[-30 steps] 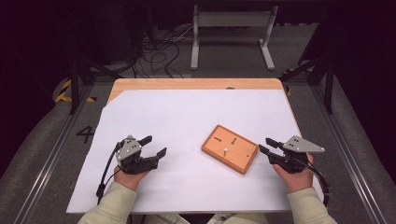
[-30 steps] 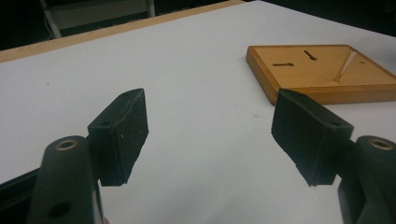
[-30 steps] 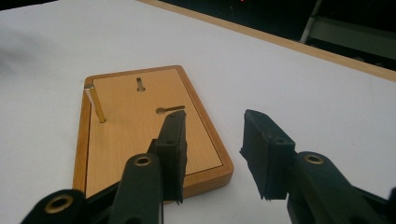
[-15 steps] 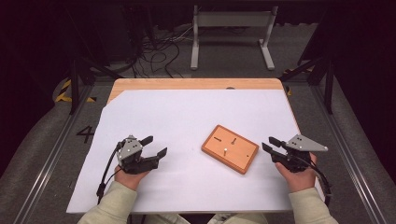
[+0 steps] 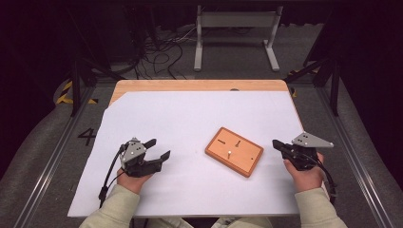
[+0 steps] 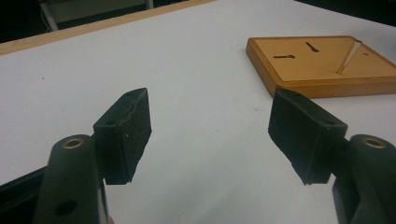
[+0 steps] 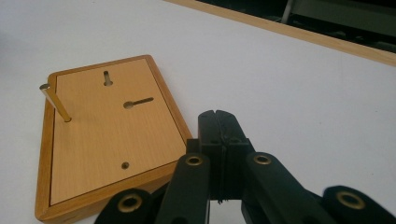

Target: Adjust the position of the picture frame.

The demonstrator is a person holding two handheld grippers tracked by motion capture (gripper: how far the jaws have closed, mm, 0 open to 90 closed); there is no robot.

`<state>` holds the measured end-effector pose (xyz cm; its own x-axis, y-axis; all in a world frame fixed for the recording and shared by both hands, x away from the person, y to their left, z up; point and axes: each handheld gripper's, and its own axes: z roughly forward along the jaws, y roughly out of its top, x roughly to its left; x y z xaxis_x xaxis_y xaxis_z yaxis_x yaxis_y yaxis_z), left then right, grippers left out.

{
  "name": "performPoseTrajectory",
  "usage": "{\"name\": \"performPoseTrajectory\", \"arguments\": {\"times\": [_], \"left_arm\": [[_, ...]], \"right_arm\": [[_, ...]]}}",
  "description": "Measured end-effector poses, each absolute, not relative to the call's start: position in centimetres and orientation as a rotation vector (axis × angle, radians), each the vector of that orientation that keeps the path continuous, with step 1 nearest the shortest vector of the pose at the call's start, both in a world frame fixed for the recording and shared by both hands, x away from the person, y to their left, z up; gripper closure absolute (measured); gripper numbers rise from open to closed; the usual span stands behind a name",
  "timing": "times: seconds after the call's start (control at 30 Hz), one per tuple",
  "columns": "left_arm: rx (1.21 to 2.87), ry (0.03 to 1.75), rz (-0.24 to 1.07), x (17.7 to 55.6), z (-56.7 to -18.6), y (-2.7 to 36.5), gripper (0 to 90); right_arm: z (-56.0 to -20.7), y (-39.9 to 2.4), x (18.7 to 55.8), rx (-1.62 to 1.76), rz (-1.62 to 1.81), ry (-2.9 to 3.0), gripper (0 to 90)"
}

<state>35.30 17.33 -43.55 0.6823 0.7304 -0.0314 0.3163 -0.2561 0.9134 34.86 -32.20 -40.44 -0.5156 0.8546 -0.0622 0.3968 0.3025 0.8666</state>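
High view: the wooden board [image 5: 234, 150] lies right of centre on the white sheet [image 5: 190, 118], between the left gripper [image 5: 159, 148] and right gripper [image 5: 277, 145].

Left gripper view: jaws wide apart, empty.

Right gripper view: jaws have just closed together on nothing; 1 metal pin [image 7: 55, 102] stands in the board's far-left corner.

Smooth wooden board [image 7: 107, 135], seemingly brass pin [image 7: 56, 103], matt white sheet [image 5: 190, 118].

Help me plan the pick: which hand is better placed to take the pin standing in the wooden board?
Right, probably: the right gripper sits nearer the wooden board and pin, though shut.
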Motion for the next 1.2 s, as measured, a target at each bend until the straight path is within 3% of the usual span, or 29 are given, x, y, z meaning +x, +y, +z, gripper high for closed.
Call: {"name": "performPoseTrajectory", "arguments": {"times": [1.2], "left_arm": [[1.875,0.854,0.484,35.8,-44.0,17.3,30.2]], "right_arm": [[-42.4,-31.6,39.6,1.332,0.933,2.134,90.0]]}}
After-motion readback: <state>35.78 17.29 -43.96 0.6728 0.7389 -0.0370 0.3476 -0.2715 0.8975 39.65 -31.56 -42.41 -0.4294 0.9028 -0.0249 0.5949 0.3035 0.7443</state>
